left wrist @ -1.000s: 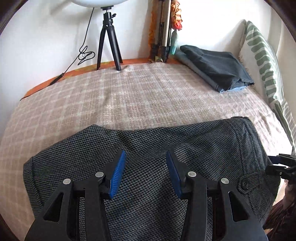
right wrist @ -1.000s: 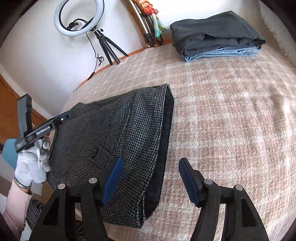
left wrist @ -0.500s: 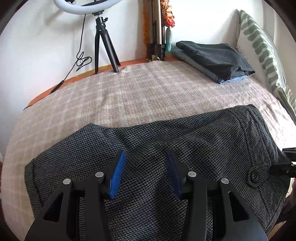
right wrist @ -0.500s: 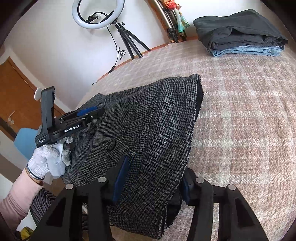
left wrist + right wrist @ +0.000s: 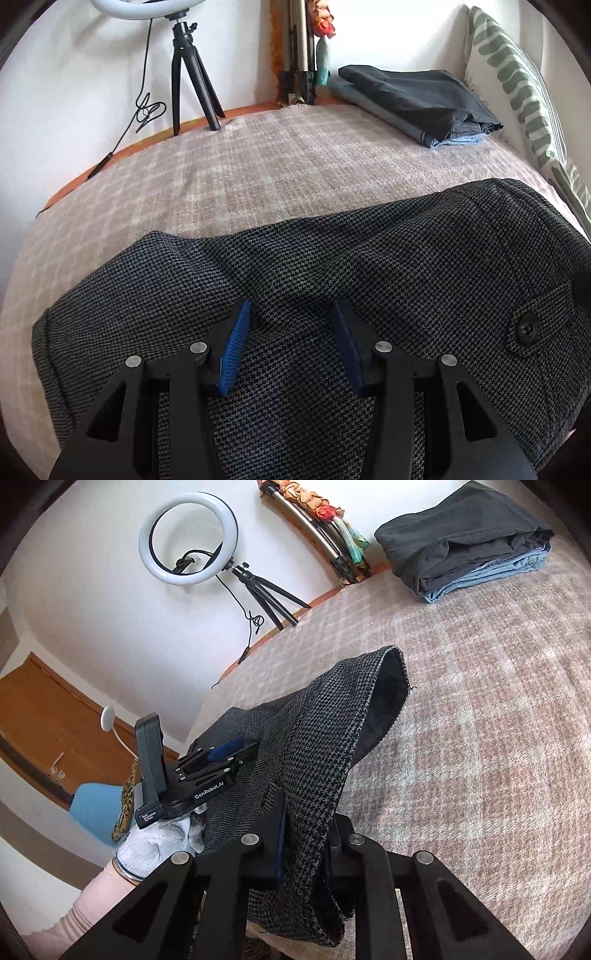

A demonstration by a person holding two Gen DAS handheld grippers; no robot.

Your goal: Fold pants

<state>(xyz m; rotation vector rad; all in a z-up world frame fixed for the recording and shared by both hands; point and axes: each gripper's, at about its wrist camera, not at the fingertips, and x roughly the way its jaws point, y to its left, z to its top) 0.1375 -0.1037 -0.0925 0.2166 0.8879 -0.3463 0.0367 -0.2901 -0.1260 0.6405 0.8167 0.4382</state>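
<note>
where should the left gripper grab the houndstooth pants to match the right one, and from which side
Judging by the pose, the near edge under the left gripper, approached from the bed's near side. The right gripper already pinches the houndstooth pants at the waist end, so a hold on the same long edge should lift it evenly.

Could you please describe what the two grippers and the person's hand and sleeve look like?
Both grippers, left and right, have matte black angular fingers with triangular cut-outs, silver round rivets and ribbed blue pads. From the right wrist view, the left gripper's black body carries white "GenRobot.AI" lettering and a small white label. The left hand wears a white knit glove with a dark-edged cuff, over a pale pink sleeve.
</note>
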